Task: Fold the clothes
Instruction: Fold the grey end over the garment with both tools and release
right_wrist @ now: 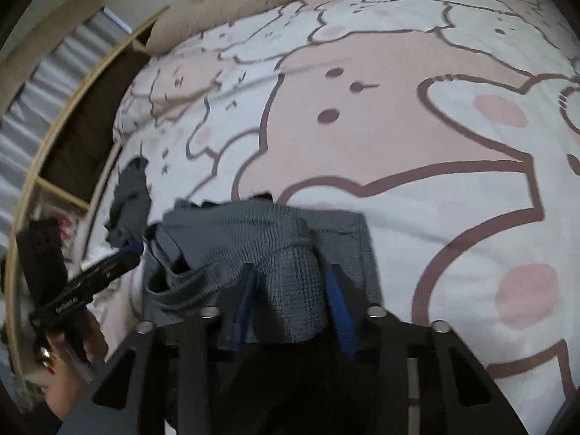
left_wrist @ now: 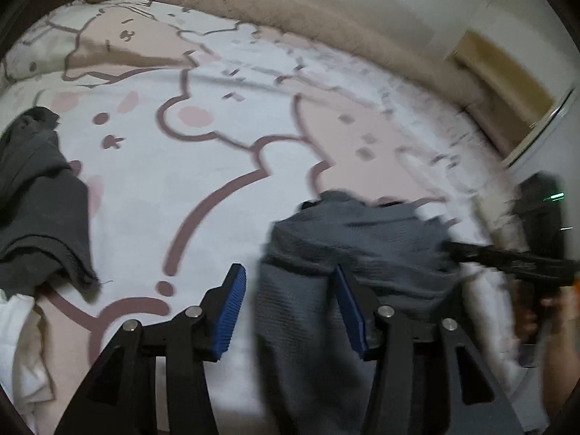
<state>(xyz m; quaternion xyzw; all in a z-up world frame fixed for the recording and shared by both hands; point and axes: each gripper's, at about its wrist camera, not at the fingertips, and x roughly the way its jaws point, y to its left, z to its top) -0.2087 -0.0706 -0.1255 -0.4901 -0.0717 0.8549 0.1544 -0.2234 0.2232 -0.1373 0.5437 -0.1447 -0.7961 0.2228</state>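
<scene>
A grey waffle-knit garment point(left_wrist: 362, 246) lies bunched on the bed; it also shows in the right wrist view point(right_wrist: 275, 239). My left gripper point(left_wrist: 290, 311) is open, its blue pads apart; the garment's left edge drapes over the right pad point(left_wrist: 349, 311) and hangs between the fingers. My right gripper point(right_wrist: 290, 304) has the grey cloth bunched between its blue pads, which stand a little apart. The right gripper appears at the right edge of the left wrist view point(left_wrist: 507, 261), and the left gripper at the left of the right wrist view point(right_wrist: 90, 282).
The bed sheet point(left_wrist: 217, 181) is white and pink with cartoon animals. A dark grey garment point(left_wrist: 36, 199) lies at the left, white cloth point(left_wrist: 21, 344) below it. A tan blanket point(left_wrist: 253, 7) runs along the far edge. A wooden bed frame point(right_wrist: 72, 108) borders the left.
</scene>
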